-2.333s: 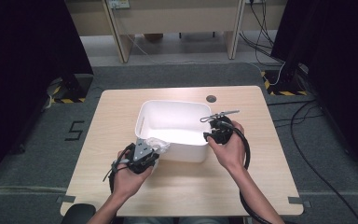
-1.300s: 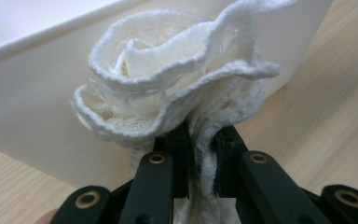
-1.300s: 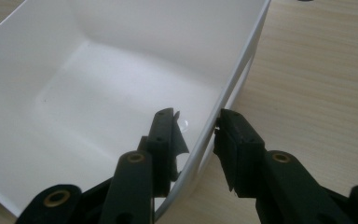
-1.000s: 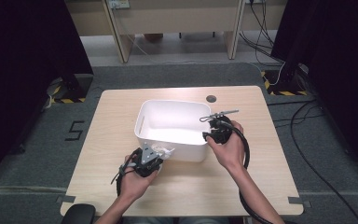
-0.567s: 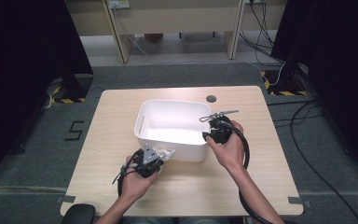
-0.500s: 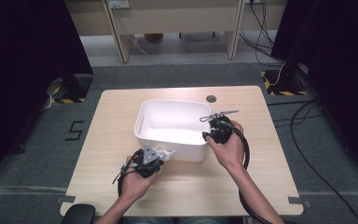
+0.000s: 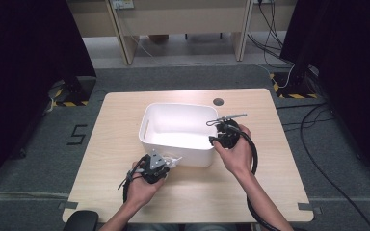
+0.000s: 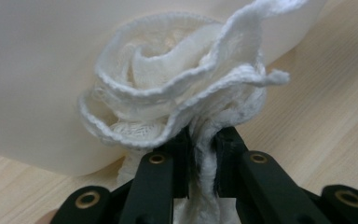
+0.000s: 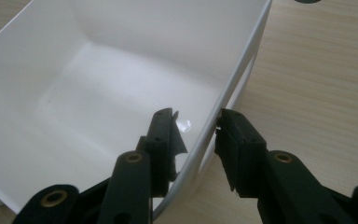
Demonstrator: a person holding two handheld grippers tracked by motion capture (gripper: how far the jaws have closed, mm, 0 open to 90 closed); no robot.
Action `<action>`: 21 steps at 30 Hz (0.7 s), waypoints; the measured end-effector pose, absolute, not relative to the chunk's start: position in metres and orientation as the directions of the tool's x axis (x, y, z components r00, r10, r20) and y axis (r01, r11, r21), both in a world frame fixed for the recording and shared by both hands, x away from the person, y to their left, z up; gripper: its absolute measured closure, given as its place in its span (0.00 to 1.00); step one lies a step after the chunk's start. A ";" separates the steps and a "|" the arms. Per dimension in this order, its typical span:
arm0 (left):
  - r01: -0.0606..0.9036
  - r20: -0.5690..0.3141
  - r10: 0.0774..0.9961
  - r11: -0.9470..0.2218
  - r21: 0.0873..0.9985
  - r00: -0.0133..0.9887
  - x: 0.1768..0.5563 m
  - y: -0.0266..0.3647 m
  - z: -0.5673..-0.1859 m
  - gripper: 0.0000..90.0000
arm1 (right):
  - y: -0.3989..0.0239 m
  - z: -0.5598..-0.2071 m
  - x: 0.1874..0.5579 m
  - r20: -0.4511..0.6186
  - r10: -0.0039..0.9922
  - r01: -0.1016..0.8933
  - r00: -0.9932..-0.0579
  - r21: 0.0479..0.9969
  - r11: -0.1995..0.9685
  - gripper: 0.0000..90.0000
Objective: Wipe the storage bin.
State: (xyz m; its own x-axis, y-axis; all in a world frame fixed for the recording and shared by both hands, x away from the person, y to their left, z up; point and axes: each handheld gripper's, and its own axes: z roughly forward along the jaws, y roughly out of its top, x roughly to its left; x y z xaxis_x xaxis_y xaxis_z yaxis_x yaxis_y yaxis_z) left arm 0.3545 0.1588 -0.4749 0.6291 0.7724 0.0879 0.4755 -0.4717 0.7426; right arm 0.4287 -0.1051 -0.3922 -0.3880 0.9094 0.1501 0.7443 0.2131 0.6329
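A white plastic bin (image 7: 173, 105) stands in the middle of the wooden table (image 7: 111, 159). My left gripper (image 7: 166, 162) is just outside the bin's near wall, low over the table, shut on a bunched white cloth (image 7: 174, 160). In the left gripper view the cloth (image 8: 168, 93) fans out like a rosette above the pinching jaws (image 8: 203, 140), against the bin wall (image 8: 37, 70). My right gripper (image 7: 216, 138) is at the bin's right wall. Its jaws (image 9: 196, 114) straddle the rim (image 9: 256, 37), one inside and one outside, open with a gap beside the wall.
A dark round grommet (image 7: 218, 102) sits in the tabletop behind the bin. Bare wood lies left of the bin and along the near edge. Desk legs and cables (image 7: 313, 120) are on the grey floor beyond and to the right of the table.
The left hand with the cloth has slid slightly toward the near edge and to the right. The right hand and the bin have stayed put.
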 end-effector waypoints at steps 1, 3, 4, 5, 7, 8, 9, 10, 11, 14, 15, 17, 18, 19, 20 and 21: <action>0.478 0.088 0.771 -0.475 0.739 0.631 0.355 0.159 -0.476 0.88 | -0.105 -0.392 0.429 0.151 0.909 0.745 -0.388 0.633 0.212 0.74; 0.483 0.088 0.770 -0.480 0.733 0.632 0.356 0.158 -0.479 0.88 | -0.105 -0.392 0.429 0.150 0.909 0.744 -0.388 0.634 0.213 0.74; 0.485 0.087 0.770 -0.481 0.730 0.632 0.357 0.158 -0.480 0.88 | -0.105 -0.392 0.429 0.149 0.910 0.744 -0.388 0.634 0.214 0.74; 0.487 0.084 0.770 -0.480 0.730 0.632 0.357 0.158 -0.481 0.88 | -0.105 -0.392 0.429 0.147 0.909 0.743 -0.389 0.634 0.215 0.74; 0.489 0.084 0.770 -0.481 0.728 0.632 0.357 0.158 -0.482 0.88 | -0.105 -0.392 0.429 0.149 0.910 0.743 -0.388 0.634 0.213 0.73; 0.490 0.083 0.771 -0.480 0.727 0.632 0.357 0.158 -0.482 0.88 | -0.105 -0.392 0.429 0.150 0.909 0.744 -0.389 0.633 0.213 0.73; 0.492 0.083 0.771 -0.482 0.725 0.632 0.357 0.157 -0.482 0.88 | -0.105 -0.392 0.429 0.151 0.909 0.744 -0.388 0.634 0.213 0.73; 0.494 0.084 0.769 -0.485 0.722 0.633 0.358 0.157 -0.481 0.88 | -0.105 -0.392 0.429 0.151 0.909 0.744 -0.388 0.634 0.212 0.73; 0.494 0.085 0.769 -0.486 0.721 0.633 0.358 0.157 -0.481 0.88 | -0.105 -0.392 0.429 0.152 0.909 0.744 -0.387 0.634 0.211 0.73; 0.494 0.089 0.769 -0.490 0.719 0.633 0.358 0.155 -0.481 0.88 | -0.105 -0.392 0.429 0.151 0.909 0.744 -0.388 0.634 0.211 0.73; 0.493 0.093 0.766 -0.496 0.715 0.636 0.358 0.155 -0.481 0.88 | -0.105 -0.392 0.429 0.151 0.909 0.744 -0.388 0.634 0.211 0.73; 0.490 0.093 0.766 -0.494 0.718 0.636 0.358 0.153 -0.482 0.88 | -0.105 -0.393 0.429 0.154 0.909 0.743 -0.388 0.636 0.209 0.73; 0.492 0.093 0.764 -0.498 0.714 0.638 0.358 0.153 -0.482 0.88 | -0.105 -0.393 0.429 0.155 0.909 0.743 -0.387 0.636 0.208 0.73; 0.492 0.093 0.765 -0.497 0.715 0.637 0.358 0.152 -0.482 0.88 | -0.105 -0.393 0.429 0.155 0.909 0.744 -0.387 0.635 0.209 0.73; 0.491 0.092 0.764 -0.497 0.715 0.638 0.358 0.152 -0.482 0.88 | -0.105 -0.393 0.429 0.154 0.909 0.743 -0.388 0.635 0.209 0.73; 0.492 0.093 0.763 -0.499 0.714 0.639 0.359 0.151 -0.482 0.88 | -0.105 -0.393 0.429 0.156 0.909 0.744 -0.386 0.635 0.208 0.73</action>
